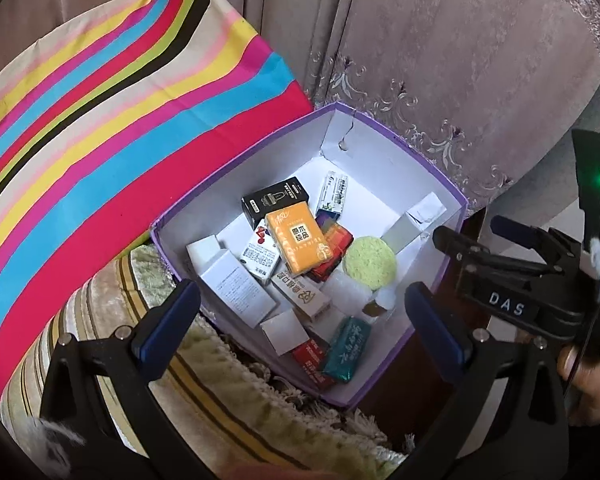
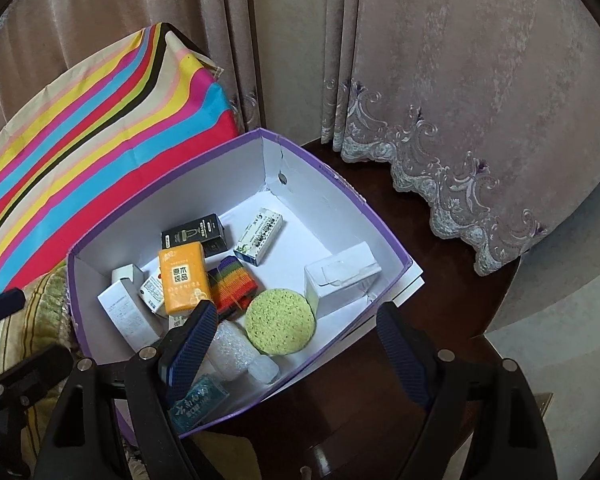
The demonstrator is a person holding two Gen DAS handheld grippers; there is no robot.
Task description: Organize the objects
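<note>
**— Down** inside the purple box (image 2: 384, 240) sit the things we are organizing: an orange tissue pack (image 2: 184, 282) on top of the heap, a black carton (image 2: 194, 236) behind it, a green-and-white carton (image 2: 260, 242) toward the far wall, a round green sponge (image 2: 280, 322) near the front, a rainbow-striped block (image 2: 234, 286) between pack and sponge. Which do we take?

**— We** judge the sponge the easiest. It lies flat, free on top, just ahead of our right gripper (image 2: 296, 344), whose fingers stand spread with nothing between them.

**— And** our left gripper (image 1: 300, 320)?

**— Spread** wide too and empty, hovering over the near rim above the white cartons (image 1: 236, 284) and the teal packet (image 1: 346, 344). We should keep it out of the right one's path; the two tools are near each other.

**— How** do we close on the sponge?

**— We** would lower straight down, one finger each side of the disc, and squeeze gently; it probably compresses, so a light pinch may slip and a hard one may fold it. The bubble-wrapped piece (image 2: 232, 350) touches its near edge and may drag along.

**— Beyond** the box?

**— It** rests on a dark round table (image 2: 440, 312), against a striped cushion (image 2: 100, 120), curtains (image 2: 460, 80) behind. The table's bare part to the right looks like room for sorting.
</note>
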